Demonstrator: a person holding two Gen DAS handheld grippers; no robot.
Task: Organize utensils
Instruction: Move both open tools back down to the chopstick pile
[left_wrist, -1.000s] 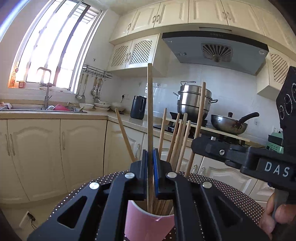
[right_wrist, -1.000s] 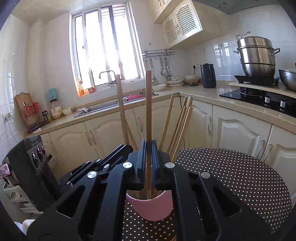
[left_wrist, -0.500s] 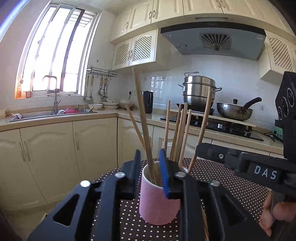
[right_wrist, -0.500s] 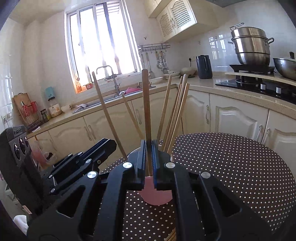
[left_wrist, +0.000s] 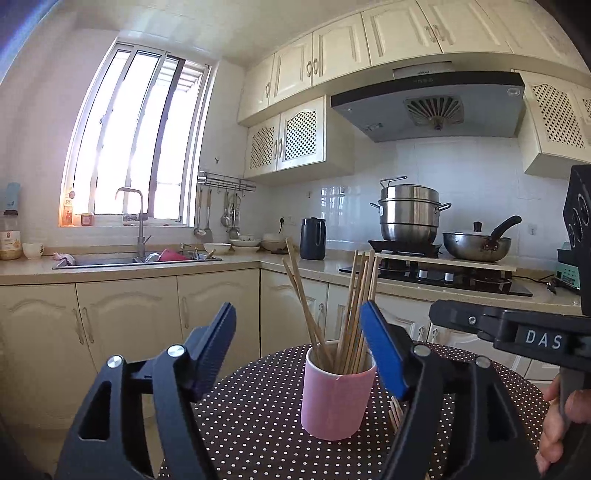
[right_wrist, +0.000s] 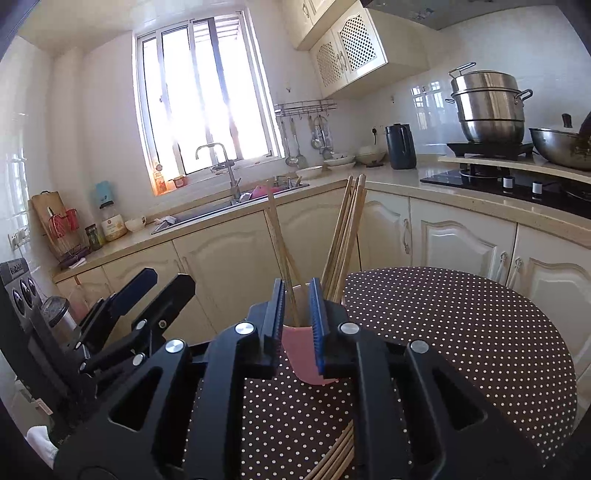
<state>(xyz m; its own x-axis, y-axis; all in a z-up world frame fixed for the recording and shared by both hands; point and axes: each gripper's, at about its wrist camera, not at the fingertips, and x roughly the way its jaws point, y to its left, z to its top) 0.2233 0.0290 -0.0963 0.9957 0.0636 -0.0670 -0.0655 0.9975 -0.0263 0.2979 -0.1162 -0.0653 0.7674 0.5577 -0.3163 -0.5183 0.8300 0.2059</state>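
A pink cup (left_wrist: 335, 397) stands on the dotted round table (left_wrist: 258, 424) and holds several wooden chopsticks (left_wrist: 354, 306). My left gripper (left_wrist: 299, 325) is wide open and empty, drawn back from the cup. My right gripper (right_wrist: 297, 299) is partly open and empty, its jaws just in front of the pink cup (right_wrist: 303, 354), with chopsticks (right_wrist: 343, 236) leaning out of the cup beyond it. More loose chopsticks (right_wrist: 336, 458) lie on the table (right_wrist: 461, 332) under the right gripper; they also show in the left wrist view (left_wrist: 396, 410) beside the cup.
Cream kitchen cabinets (left_wrist: 125, 325) and a counter with a sink (left_wrist: 136, 258) run behind the table. A stove with a steel pot (left_wrist: 410, 214) and a wok (left_wrist: 476, 243) is at the right. The other gripper's body (left_wrist: 524, 332) is close at right.
Both grippers let go of their chopsticks, which now stand in the cup. The left gripper opened wide and drew back; the right opened slightly and drew back.
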